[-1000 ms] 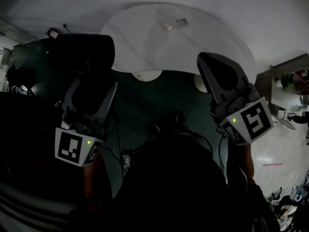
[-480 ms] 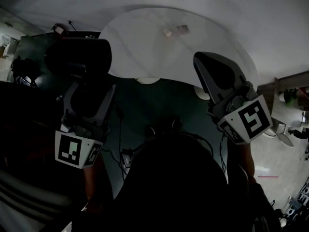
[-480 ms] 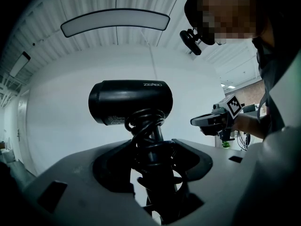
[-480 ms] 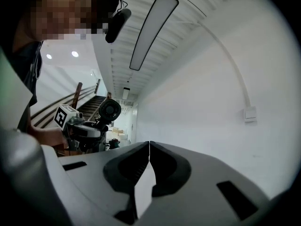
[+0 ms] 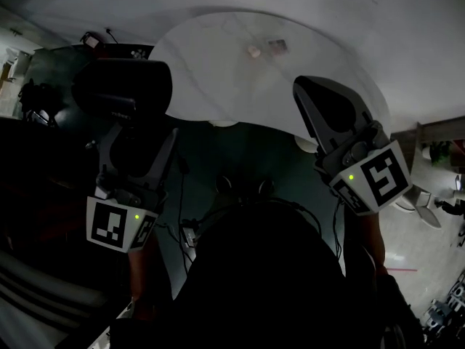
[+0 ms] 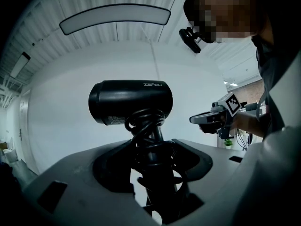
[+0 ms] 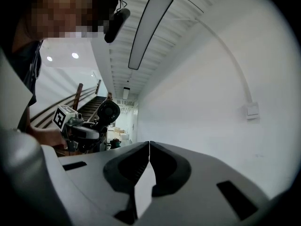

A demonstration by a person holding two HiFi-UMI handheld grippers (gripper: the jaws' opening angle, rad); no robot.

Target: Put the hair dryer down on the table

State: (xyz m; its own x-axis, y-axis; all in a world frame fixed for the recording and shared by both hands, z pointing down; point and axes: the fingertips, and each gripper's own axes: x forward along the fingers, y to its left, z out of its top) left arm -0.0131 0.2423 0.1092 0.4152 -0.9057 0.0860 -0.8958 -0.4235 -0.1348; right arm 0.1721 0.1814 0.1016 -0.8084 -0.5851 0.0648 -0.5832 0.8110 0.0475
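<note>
**Hair dryer held aloft in the left gripper, right gripper shut and empty**

We see the left gripper (image 6: 151, 160) raised in front of the person, its jaws clamped on the handle of the black hair dryer (image 6: 131, 102). The dryer's barrel lies crosswise above the jaws, and its cord (image 6: 143, 122) is wound in loops round the handle. In the head view the left gripper (image 5: 135, 142) points forward, with the hair dryer (image 5: 122, 87) at its tip, off the round white table (image 5: 240, 93) and near the table's left edge. That view is dim, so we cannot say whether the dryer hangs over the tabletop or just beside it.

The right gripper (image 5: 309, 97) is held up at a similar height, well apart from the left, angled forward over the table's near right edge. Its own view shows the right gripper (image 7: 149, 147) with jaws pressed together and nothing between them.
</note>
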